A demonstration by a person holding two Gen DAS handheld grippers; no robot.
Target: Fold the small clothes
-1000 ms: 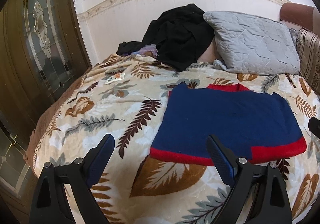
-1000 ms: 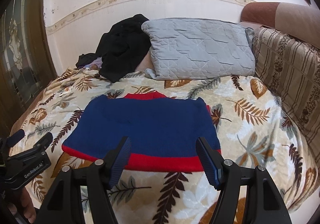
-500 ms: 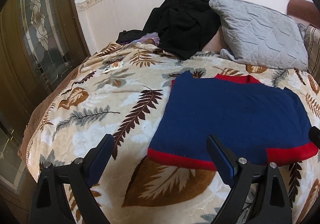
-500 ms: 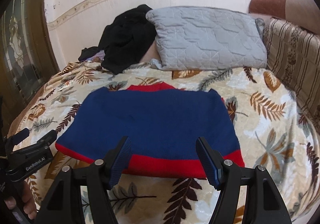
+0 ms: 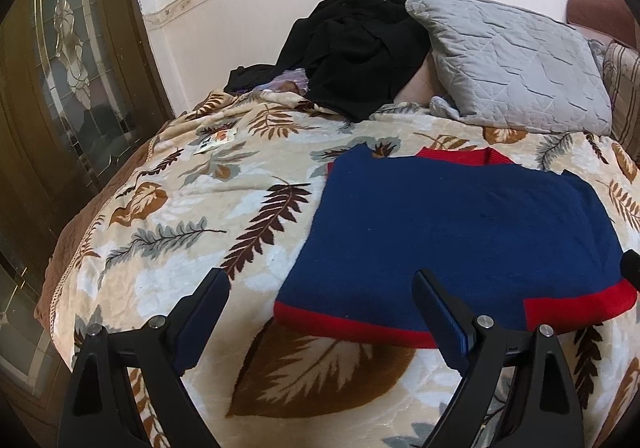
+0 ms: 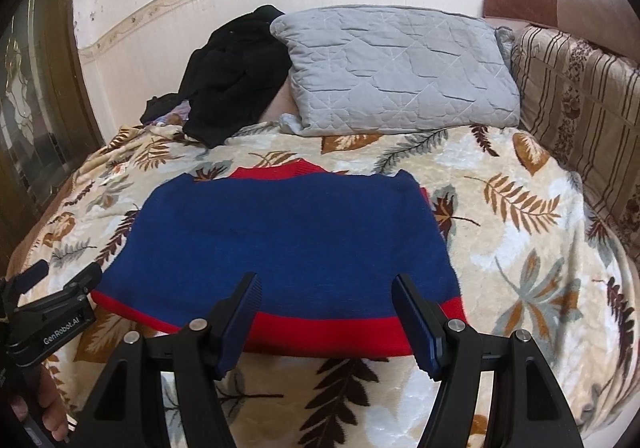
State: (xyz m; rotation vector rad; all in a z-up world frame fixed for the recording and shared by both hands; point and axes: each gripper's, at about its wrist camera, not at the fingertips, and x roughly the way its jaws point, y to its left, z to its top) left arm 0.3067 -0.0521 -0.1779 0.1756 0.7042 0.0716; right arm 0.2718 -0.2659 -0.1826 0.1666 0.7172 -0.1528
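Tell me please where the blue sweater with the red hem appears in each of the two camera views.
Left wrist view: the blue sweater lies right of centre on the leaf blanket, hem toward the camera.
Right wrist view: the blue sweater lies in the centre, just beyond the open right gripper.
Shared landmark: the grey pillow behind it, against the wall.

Sweater (image 6: 288,236) on leaf-print bed (image 6: 520,248)
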